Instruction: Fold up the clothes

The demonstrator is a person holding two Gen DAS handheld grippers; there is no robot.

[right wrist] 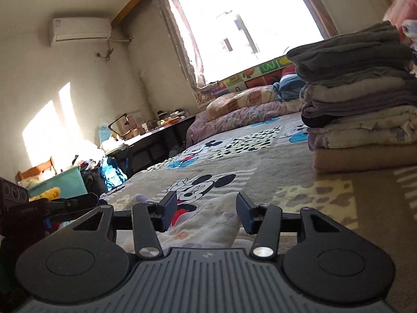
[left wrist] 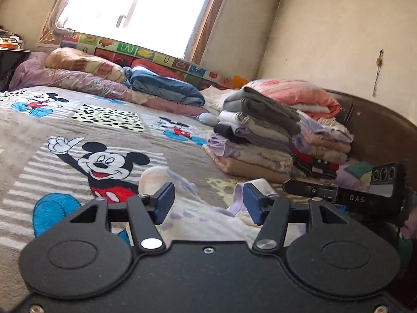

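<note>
A pale garment with small lilac prints (left wrist: 198, 216) lies crumpled on the cartoon-mouse blanket (left wrist: 78, 130) just in front of both grippers. My left gripper (left wrist: 208, 202) hovers over it with its blue pads apart and nothing pressed between them. The same garment (right wrist: 208, 224) shows in the right wrist view under my right gripper (right wrist: 206, 214), whose jaws also stand apart and empty. The right gripper's body (left wrist: 346, 193) shows at the right of the left wrist view. The left gripper's body (right wrist: 39, 208) shows at the left of the right wrist view.
A tall stack of folded clothes (left wrist: 260, 135) stands on the bed to the right, close to the right gripper (right wrist: 359, 99). Rolled quilts and pillows (left wrist: 109, 78) line the far side under the window. A dark headboard (left wrist: 378, 130) and a cluttered desk (right wrist: 151, 135) border the bed.
</note>
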